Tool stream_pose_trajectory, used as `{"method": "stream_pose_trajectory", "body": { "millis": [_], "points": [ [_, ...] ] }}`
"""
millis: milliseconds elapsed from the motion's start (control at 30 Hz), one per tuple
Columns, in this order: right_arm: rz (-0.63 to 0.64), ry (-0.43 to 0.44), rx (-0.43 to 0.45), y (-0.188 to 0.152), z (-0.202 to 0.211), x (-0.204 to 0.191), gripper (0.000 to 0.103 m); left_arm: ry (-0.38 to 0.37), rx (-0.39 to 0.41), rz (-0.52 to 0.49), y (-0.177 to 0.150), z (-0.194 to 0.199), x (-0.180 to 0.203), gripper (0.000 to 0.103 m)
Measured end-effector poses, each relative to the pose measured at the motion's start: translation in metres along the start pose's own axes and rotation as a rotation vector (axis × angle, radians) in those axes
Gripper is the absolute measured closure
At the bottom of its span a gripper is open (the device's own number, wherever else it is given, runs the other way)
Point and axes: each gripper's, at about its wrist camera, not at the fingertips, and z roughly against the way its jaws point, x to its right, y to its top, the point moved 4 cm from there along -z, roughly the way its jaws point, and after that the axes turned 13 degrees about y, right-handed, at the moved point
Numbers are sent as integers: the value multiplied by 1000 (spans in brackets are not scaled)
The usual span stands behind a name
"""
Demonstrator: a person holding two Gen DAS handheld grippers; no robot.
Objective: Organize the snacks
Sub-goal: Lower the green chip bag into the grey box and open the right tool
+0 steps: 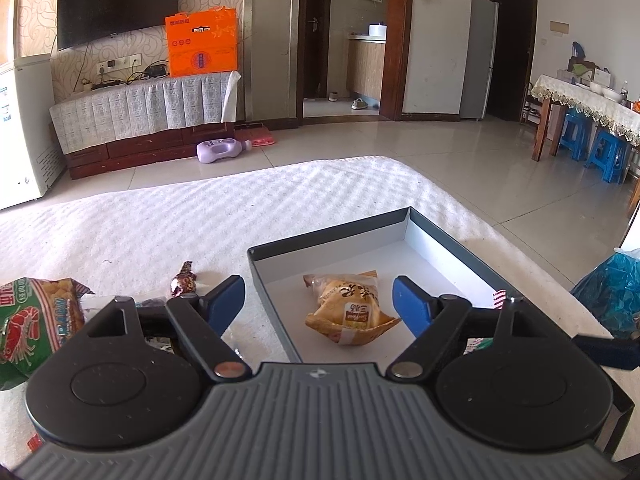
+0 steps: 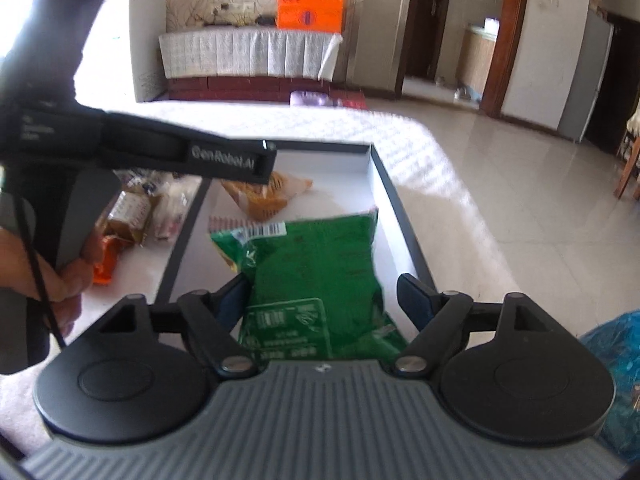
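A shallow grey box with a white floor lies on the white bedspread. A yellow snack packet lies inside it. My left gripper is open just above and in front of that packet, holding nothing. In the right wrist view the same box holds the yellow packet and a green snack bag. My right gripper is open, its fingers on either side of the green bag's near end. The left gripper's body crosses the upper left of this view.
Loose snacks lie on the bedspread left of the box: a green shrimp-chip bag, a small brown candy, and several packets. A blue plastic bag sits at the right. Beyond are a tiled floor, a TV cabinet and a table with blue stools.
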Motion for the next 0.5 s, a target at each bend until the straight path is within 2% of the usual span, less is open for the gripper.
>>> {"method": "stream_pose_trajectory", "body": {
  "millis": [233, 500],
  "points": [
    [48, 10, 103, 10, 19, -15, 21, 7, 15, 11, 1, 15, -12, 18],
    [70, 28, 116, 16, 20, -36, 21, 29, 33, 19, -3, 36, -32, 16]
  ]
}}
